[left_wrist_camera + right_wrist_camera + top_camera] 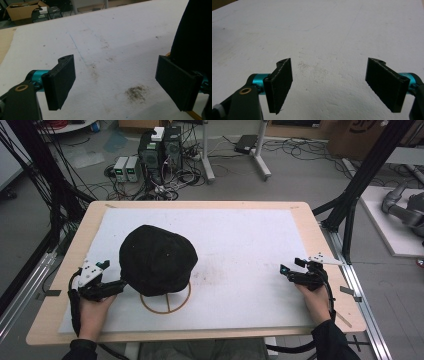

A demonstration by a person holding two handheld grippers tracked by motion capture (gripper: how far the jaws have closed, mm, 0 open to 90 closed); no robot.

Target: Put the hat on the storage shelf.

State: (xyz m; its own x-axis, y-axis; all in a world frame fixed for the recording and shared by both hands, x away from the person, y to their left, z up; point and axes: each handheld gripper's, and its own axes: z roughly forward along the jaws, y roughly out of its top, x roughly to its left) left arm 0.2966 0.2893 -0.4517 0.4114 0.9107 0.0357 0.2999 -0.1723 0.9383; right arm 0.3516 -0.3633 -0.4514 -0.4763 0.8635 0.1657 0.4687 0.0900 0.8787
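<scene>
High view: black cap point(157, 259) on white mat point(240, 240), at 9 o'clock of centre, covering part of brown ring point(167, 304) | left gripper point(112, 287) at cap's 8 o'clock, jaws apart, touching its edge | right gripper point(290, 272) at 3 o'clock, jaws apart, empty.

A black cap point(157, 259) sits at centre left on a white mat point(240, 245) over the tan wooden table point(320, 240); a brown ring point(166, 301) is below it. Black claw pads point(279, 85) have teal joints.

Black left gripper point(117, 286) and right gripper point(286, 272) show teal fittings, white tops, black cables.
</scene>
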